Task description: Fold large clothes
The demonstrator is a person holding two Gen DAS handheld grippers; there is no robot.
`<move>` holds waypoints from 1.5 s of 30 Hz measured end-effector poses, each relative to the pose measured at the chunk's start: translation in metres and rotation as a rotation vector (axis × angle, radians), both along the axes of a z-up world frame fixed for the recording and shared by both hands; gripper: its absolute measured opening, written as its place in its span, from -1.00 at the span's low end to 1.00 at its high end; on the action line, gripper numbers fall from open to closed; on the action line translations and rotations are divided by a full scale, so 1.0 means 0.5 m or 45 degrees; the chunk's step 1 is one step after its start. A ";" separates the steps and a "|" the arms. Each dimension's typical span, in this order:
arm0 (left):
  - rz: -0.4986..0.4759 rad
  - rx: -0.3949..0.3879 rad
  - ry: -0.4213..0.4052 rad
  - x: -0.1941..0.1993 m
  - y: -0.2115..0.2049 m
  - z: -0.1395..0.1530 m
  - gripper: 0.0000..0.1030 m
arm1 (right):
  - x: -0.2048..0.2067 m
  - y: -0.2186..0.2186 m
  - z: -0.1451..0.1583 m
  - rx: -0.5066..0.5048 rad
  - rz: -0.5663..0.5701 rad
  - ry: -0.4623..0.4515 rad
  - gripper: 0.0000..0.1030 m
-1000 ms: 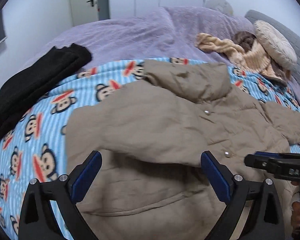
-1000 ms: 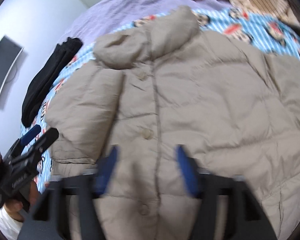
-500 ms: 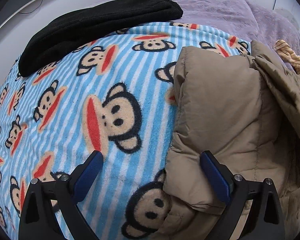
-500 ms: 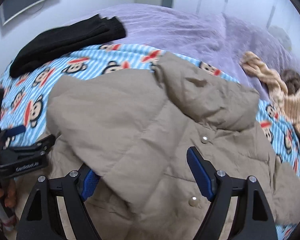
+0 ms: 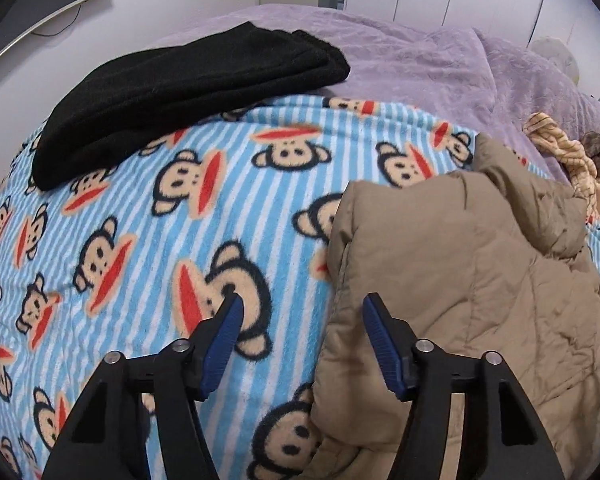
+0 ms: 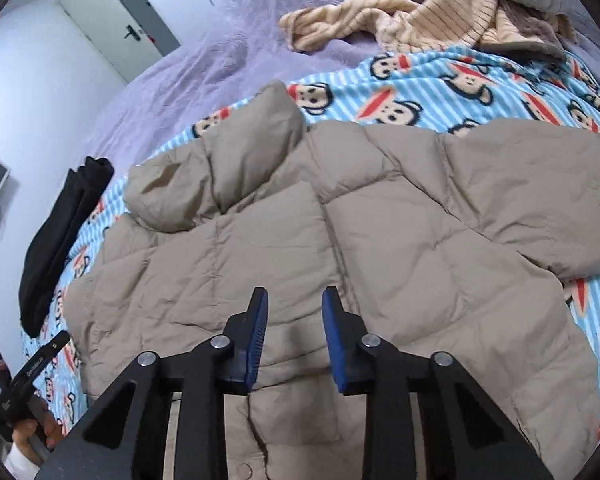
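A tan puffer jacket (image 6: 340, 240) lies front up on the monkey-print blanket (image 6: 440, 92), collar toward the far side and one sleeve (image 6: 540, 184) stretched to the right. Over the jacket's lower middle hovers my right gripper (image 6: 294, 320), open a little with nothing between its blue pads. In the left wrist view the jacket (image 5: 460, 280) fills the right side, its left edge folded in. My left gripper (image 5: 302, 320) is open across that edge, one finger over the blanket (image 5: 140, 240) and the other over the jacket. From the right wrist view, the left gripper (image 6: 40, 356) shows at lower left.
A folded black garment (image 5: 180, 92) lies at the blanket's far left. A beige striped sweater (image 6: 420, 20) is heaped at the head of the purple bedspread (image 5: 420, 64). A hand (image 6: 28, 436) holds the left gripper. A wall screen (image 5: 48, 4) hangs left.
Both grippers' jaws have narrowed since half a second ago. The right gripper has swung to the right over the jacket's middle. The left gripper stays at the jacket's left edge.
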State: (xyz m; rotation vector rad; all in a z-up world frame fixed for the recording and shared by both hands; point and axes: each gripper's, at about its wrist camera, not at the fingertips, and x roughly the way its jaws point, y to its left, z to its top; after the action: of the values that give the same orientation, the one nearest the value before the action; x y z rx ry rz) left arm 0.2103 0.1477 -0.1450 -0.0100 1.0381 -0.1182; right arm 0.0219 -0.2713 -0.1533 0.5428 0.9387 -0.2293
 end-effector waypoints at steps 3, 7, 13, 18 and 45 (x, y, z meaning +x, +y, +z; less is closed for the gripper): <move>-0.056 0.035 -0.022 0.031 -0.036 0.001 0.15 | 0.050 0.046 0.007 -0.056 0.174 -0.005 -0.46; -0.080 0.111 0.015 0.050 -0.089 -0.051 0.15 | 0.094 0.086 -0.053 -0.135 0.300 0.098 -0.46; -0.024 0.121 0.037 0.048 -0.089 -0.097 0.42 | 0.072 0.007 -0.107 0.039 0.179 0.141 -0.73; -0.025 0.167 0.055 0.035 -0.091 -0.061 0.42 | 0.006 -0.050 -0.082 0.130 0.091 0.112 -0.62; -0.394 0.019 0.175 -0.216 -0.484 0.038 1.00 | -0.486 -0.527 -0.124 0.580 -0.765 -0.092 0.63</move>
State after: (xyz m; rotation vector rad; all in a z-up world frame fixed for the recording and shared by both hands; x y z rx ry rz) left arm 0.1025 -0.0944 -0.1259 0.1581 1.1729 -0.3952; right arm -0.2209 -0.5347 -0.2153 1.2464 0.7367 -0.5363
